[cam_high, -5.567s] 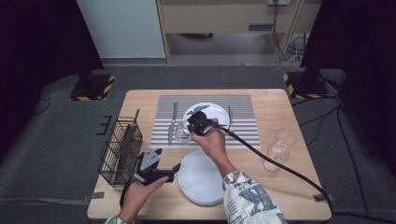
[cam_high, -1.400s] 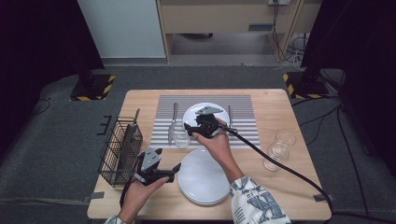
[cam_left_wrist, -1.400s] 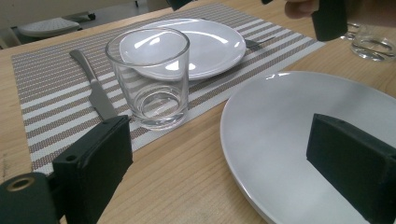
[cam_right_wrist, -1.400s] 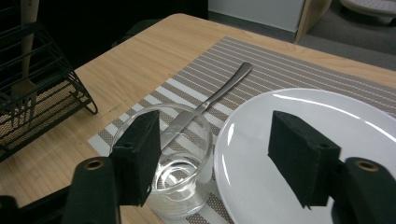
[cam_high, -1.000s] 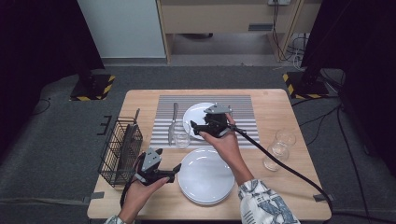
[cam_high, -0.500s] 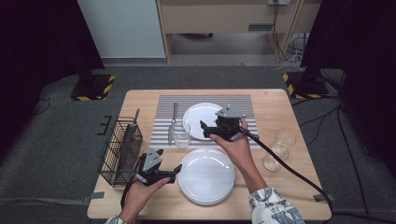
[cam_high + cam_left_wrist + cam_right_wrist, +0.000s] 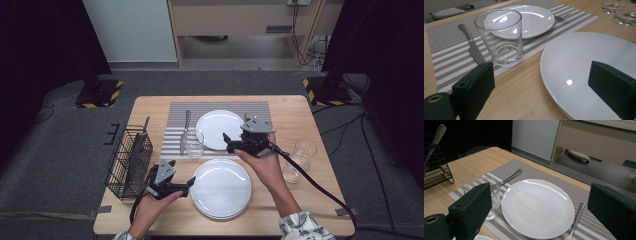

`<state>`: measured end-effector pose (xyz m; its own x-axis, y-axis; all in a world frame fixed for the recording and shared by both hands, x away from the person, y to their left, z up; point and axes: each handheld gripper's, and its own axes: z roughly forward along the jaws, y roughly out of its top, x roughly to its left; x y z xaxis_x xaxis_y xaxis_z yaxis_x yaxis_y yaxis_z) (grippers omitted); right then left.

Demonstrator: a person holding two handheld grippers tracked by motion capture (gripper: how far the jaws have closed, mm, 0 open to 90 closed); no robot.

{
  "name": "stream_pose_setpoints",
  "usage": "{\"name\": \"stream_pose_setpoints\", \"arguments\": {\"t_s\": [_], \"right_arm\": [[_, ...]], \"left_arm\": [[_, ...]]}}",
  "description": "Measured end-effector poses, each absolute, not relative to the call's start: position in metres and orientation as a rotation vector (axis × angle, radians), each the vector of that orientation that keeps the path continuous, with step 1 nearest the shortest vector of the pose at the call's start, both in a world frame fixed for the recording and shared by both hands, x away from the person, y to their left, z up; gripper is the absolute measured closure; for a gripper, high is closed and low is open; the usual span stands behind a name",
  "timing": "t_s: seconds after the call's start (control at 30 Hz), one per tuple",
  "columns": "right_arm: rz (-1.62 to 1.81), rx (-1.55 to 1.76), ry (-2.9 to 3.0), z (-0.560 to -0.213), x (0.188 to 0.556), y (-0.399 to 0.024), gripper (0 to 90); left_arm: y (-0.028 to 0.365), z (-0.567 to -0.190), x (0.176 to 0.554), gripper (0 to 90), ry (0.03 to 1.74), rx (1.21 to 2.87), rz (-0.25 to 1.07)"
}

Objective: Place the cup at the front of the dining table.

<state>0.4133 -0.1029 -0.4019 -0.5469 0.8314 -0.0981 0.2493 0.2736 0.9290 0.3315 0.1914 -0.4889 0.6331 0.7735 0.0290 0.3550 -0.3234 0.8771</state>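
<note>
Hovering above the striped grey placemat (image 7: pixel 220 107), right gripper (image 7: pixel 231 143) had jaws spread wide, nothing between them.

Its jaws had just been opening. It sat at frame centre in the high view, over the near edge of the round white plate on the mat (image 7: pixel 220 129); the clear glass tumbler (image 7: pixel 193 146) stood just left of it. Left gripper (image 7: pixel 186 184), lower left of centre, was also open, jaws at the left rim of the second white plate stack (image 7: pixel 222 187) on the bare wooden table (image 7: pixel 292 112).
</note>
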Motion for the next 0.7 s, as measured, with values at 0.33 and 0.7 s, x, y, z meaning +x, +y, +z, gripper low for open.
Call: {"name": "stream_pose_setpoints", "arguments": {"t_s": [0.33, 0.7], "right_arm": [[1.239, 0.973, 1.949, -0.407, 0.403, -0.129, 2.8], [1.225, 1.022, 1.939, -0.412, 0.389, -0.153, 3.5]], "left_arm": [[0.19, -0.49, 0.331, 6.2, 0.89, 1.932, 0.565], [0.189, -0.491, 0.331, 6.2, 0.888, 1.939, 0.565]]}}
